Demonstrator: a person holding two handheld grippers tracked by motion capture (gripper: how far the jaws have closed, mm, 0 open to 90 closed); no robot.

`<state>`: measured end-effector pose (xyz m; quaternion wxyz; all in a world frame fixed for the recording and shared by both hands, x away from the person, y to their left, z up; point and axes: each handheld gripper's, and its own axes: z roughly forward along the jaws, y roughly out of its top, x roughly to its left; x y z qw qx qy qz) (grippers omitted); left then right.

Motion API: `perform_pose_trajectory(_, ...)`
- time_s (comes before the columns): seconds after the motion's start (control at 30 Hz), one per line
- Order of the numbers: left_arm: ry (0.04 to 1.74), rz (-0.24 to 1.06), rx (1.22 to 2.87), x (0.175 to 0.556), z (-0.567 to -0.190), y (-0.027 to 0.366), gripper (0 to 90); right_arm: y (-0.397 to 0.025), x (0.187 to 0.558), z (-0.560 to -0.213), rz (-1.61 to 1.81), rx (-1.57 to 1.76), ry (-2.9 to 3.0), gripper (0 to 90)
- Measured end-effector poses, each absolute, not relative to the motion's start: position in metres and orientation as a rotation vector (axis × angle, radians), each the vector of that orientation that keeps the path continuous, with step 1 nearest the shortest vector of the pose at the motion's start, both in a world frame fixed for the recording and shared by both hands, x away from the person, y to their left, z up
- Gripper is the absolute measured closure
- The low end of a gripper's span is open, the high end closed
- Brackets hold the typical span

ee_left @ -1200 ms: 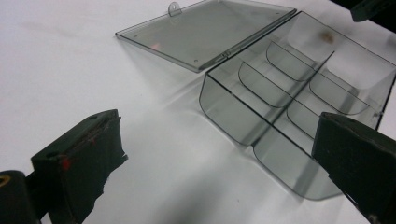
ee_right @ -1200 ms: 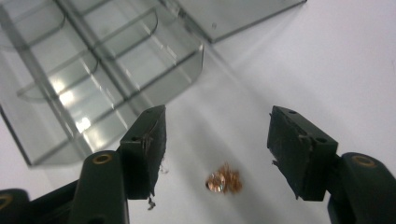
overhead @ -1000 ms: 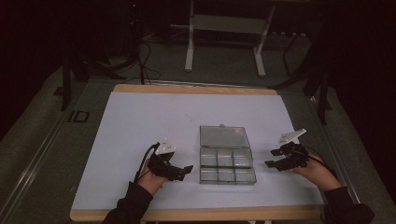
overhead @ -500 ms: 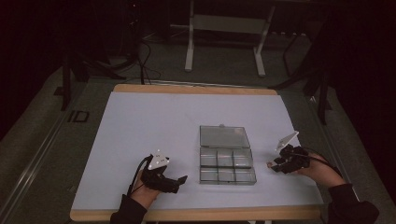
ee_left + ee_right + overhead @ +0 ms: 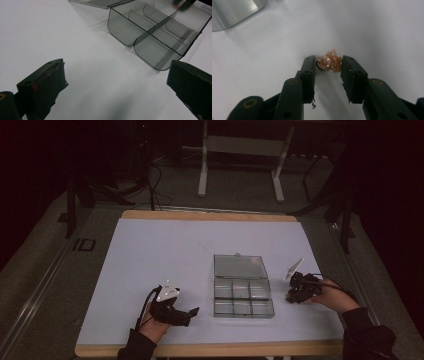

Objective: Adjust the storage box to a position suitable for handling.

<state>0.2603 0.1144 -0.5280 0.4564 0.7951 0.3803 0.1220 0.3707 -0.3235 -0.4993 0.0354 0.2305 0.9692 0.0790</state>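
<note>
Nearest the person's edge of the white worktop (image 5: 150,250), the left gripper (image 5: 194,311) lies low in the person's left hand (image 5: 152,327), its fingers (image 5: 42,85) spread wide apart with nothing between them. It points toward the clear compartment box (image 5: 243,299), which sits just beyond its tips without touching them. In the left gripper view the box's smoky plastic walls and dividers show at the upper right, the nearest rounded corner just ahead of the right finger.

At the other side of the box, the right gripper (image 5: 290,296) is angled down at the worktop in the person's right hand (image 5: 332,299). In the right gripper view its fingers (image 5: 309,72) stand partly apart around a small copper-coloured chain with a round pendant (image 5: 328,62). The jewellery lies bunched on the white surface between the fingertips; the round pendant is against the left finger, while a narrow gap remains at the right one. A corner of the box shows at the upper left of that view, well apart from the chain.

Farther back, the box's lid (image 5: 239,266) lies open flat behind its six compartments. Beyond the worktop's far wooden edge stands a metal frame (image 5: 240,160) on a dark floor.
</note>
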Motion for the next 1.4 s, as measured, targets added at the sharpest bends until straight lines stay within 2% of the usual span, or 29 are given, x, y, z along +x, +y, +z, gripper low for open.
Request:
perform_pose_trajectory(0.13, 0.94, 0.301, 1.962, 0.261, -0.529, 0.114, 2.6, -0.319, 0.372, -0.499, 0.195, 0.72, 2.993, 67.5)
perform_pose_trajectory(0.27, 0.938, 0.3, 1.964, 0.26, -0.529, 0.114, 2.6, -0.314, 0.371, -0.499, 0.151, 0.697, 3.006, 79.0)
perform_pose_trajectory(0.47, 0.934, 0.307, 1.962, 0.26, -0.529, 0.114, 2.5, -0.314, 0.371, -0.498, 0.155, 0.695, 3.019, 82.7)
perform_pose_trajectory(0.97, 0.923, 0.312, 1.961, 0.26, -0.53, 0.113, 2.5, -0.332, 0.366, -0.481, 0.201, 0.698, 3.017, 83.7)
perform_pose_trajectory(1.4, 0.918, 0.308, 1.964, 0.261, -0.532, 0.112, 2.6, -0.339, 0.357, -0.446, 0.246, 0.646, 3.001, 83.7)
